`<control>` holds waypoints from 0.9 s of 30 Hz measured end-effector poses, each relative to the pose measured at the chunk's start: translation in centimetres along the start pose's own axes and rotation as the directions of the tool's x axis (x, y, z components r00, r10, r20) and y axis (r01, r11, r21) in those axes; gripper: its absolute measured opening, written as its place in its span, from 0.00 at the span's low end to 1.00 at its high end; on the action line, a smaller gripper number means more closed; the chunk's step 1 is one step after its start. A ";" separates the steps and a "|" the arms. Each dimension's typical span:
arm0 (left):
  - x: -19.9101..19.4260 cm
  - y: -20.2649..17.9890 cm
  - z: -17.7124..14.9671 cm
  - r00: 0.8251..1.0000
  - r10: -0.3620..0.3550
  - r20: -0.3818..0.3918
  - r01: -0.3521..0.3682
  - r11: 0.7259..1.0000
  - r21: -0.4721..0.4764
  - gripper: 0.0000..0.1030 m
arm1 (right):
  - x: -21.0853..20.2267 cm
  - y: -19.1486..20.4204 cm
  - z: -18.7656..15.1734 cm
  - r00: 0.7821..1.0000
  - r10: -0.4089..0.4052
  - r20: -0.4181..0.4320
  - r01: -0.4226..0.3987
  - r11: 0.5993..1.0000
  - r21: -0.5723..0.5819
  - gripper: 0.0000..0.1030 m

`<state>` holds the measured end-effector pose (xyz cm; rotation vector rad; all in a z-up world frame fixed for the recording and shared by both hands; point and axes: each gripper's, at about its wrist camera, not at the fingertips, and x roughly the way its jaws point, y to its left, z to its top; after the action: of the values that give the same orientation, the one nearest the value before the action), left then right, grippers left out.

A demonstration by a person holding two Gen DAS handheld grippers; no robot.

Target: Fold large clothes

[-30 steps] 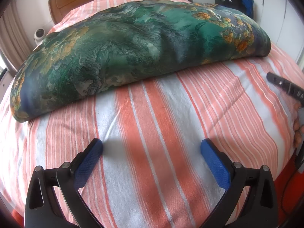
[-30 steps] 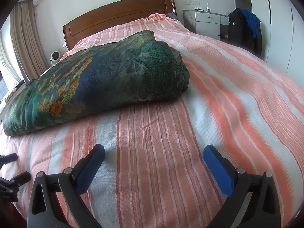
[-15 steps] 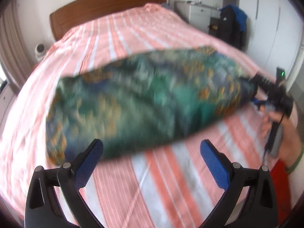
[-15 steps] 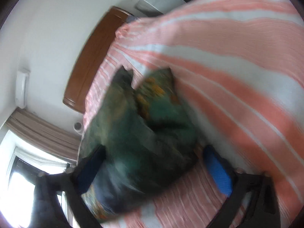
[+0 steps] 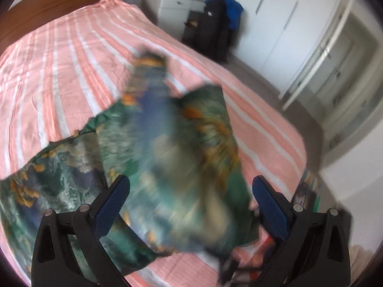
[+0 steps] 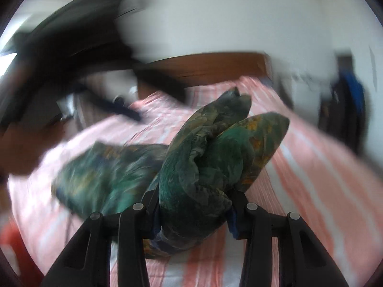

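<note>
A large folded green cloth with orange and blue print (image 5: 172, 157) lies on the pink-and-white striped bed (image 5: 71, 59). Its right end is lifted and bunched. My right gripper (image 6: 194, 212) is shut on that end of the cloth (image 6: 215, 162), which stands up in two lobes between its jaws. My left gripper (image 5: 191, 198) is open and empty, hovering just above the cloth's near edge. Its blue pads (image 5: 112, 203) are wide apart. Both views are blurred by motion.
A wooden headboard (image 6: 215, 64) stands at the far end of the bed. A white cabinet (image 5: 177, 7) and a dark chair with blue clothing (image 5: 215, 24) stand beside the bed. White wardrobe doors (image 5: 299, 35) are to the right. The bed's edge is near my left gripper.
My right gripper has closed on the cloth's right end and lifted it off the bed. My left gripper has swung toward the cloth and stays open.
</note>
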<state>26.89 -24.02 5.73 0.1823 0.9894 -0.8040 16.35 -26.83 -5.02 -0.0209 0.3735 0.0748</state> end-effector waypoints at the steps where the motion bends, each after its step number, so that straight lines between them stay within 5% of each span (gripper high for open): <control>1: 0.0 -0.4 -0.1 1.000 0.024 -0.006 -0.023 0.999 0.028 0.99 | -0.2 1.8 0.2 1.000 0.005 0.006 -0.005 0.997 -0.077 0.41; 5: -0.5 -0.9 -1.2 0.986 0.164 -0.005 -0.163 0.983 0.079 0.99 | -0.4 6.3 0.2 0.999 0.008 0.037 0.003 0.956 -0.294 0.41; 6: -0.5 -0.9 -1.6 0.977 0.211 -0.003 -0.210 0.973 0.090 0.91 | -0.7 7.3 -0.1 0.999 0.010 0.045 0.006 0.944 -0.330 0.41; 7: -0.4 -0.8 -1.8 0.970 0.243 -0.002 -0.241 0.965 0.100 0.60 | -0.9 8.0 -0.2 0.999 0.013 0.048 0.005 0.937 -0.350 0.41; 8: -0.1 -0.6 -1.8 0.960 0.278 -0.002 -0.276 0.955 0.108 0.43 | -0.8 8.3 -0.4 0.999 0.015 0.052 0.005 0.931 -0.365 0.41; 10: -0.3 0.2 -2.1 0.962 0.273 0.008 -0.273 0.958 0.089 0.25 | -0.4 8.5 -0.6 0.999 0.020 0.041 -0.003 0.932 -0.362 0.41; 12: -1.0 1.1 -2.1 0.967 0.255 0.022 -0.255 0.964 0.069 0.22 | -0.3 7.4 -0.7 0.999 0.028 0.039 -0.014 0.946 -0.323 0.42; 16: -4.7 4.8 -2.5 0.967 0.248 0.064 -0.251 0.967 0.041 0.22 | -2.0 3.6 -0.4 0.987 0.160 0.013 -0.158 0.981 -0.110 0.87; 17: -6.1 6.5 -2.6 0.967 0.244 0.075 -0.246 0.969 0.015 0.22 | -3.0 2.9 -0.8 0.984 0.179 0.018 -0.177 0.982 -0.065 0.92; 22: -10.6 15.2 -4.9 0.960 0.266 0.085 -0.253 0.957 -0.142 0.22 | -5.2 -0.6 -4.6 0.988 0.154 -0.028 -0.153 0.988 0.028 0.92; 27: -11.6 22.5 -9.1 0.950 0.308 0.051 -0.281 0.916 -0.287 0.22 | -2.9 -2.3 -8.1 0.977 0.144 -0.159 -0.131 0.987 0.092 0.92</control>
<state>32.63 2.23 5.21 0.0480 0.9449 -0.3878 10.91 -29.58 -11.45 0.0792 0.5432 0.1958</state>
